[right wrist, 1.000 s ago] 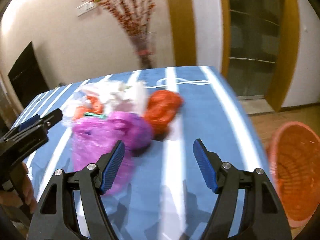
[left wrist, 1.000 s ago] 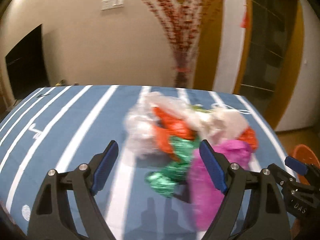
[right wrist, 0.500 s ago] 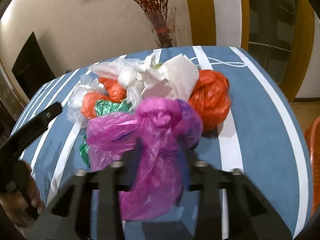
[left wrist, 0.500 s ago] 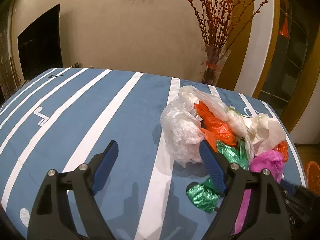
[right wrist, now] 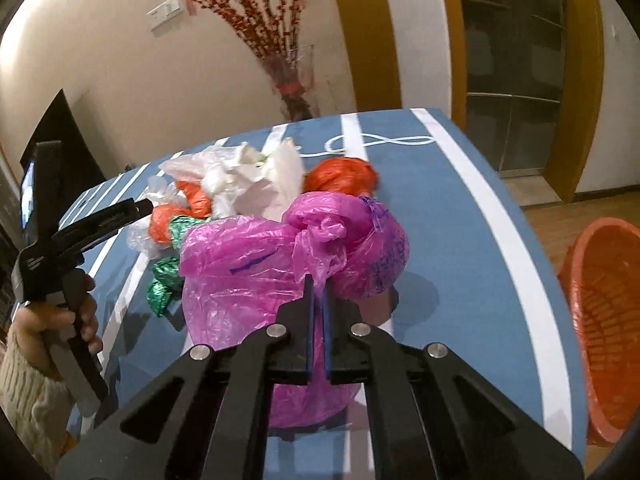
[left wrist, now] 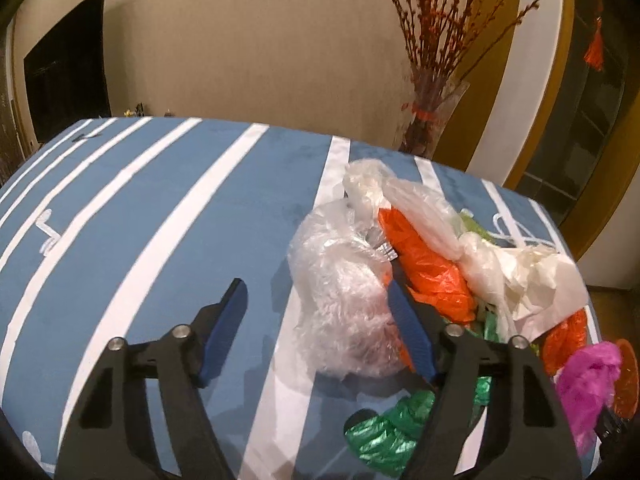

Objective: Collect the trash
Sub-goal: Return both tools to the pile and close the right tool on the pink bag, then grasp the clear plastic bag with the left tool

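Observation:
A heap of crumpled plastic bags lies on the blue striped tablecloth (left wrist: pixel 160 208). My right gripper (right wrist: pixel 317 284) is shut on a fold of the pink bag (right wrist: pixel 248 264) at the heap's near side. A clear bag (left wrist: pixel 344 300) sits between the closing jaws of my left gripper (left wrist: pixel 318 300). The right fingertip (left wrist: pixel 400 308) is against the clear bag and the left one stands apart from it. Orange bags (left wrist: pixel 424 264), green foil bags (left wrist: pixel 384 436) and white bags (left wrist: pixel 528 276) lie behind. The pink bag (left wrist: pixel 588 380) shows at the right edge.
An orange mesh basket (right wrist: pixel 600 312) stands on the floor past the table's right edge. A glass vase of red branches (left wrist: pixel 432 128) stands behind the table's far edge. In the right wrist view a hand (right wrist: pixel 52 320) in a cream knitted sleeve holds the left gripper (right wrist: pixel 100 220).
My right gripper went from open to shut on the pink bag. My left gripper moved in on the clear bag, and its jaws have narrowed.

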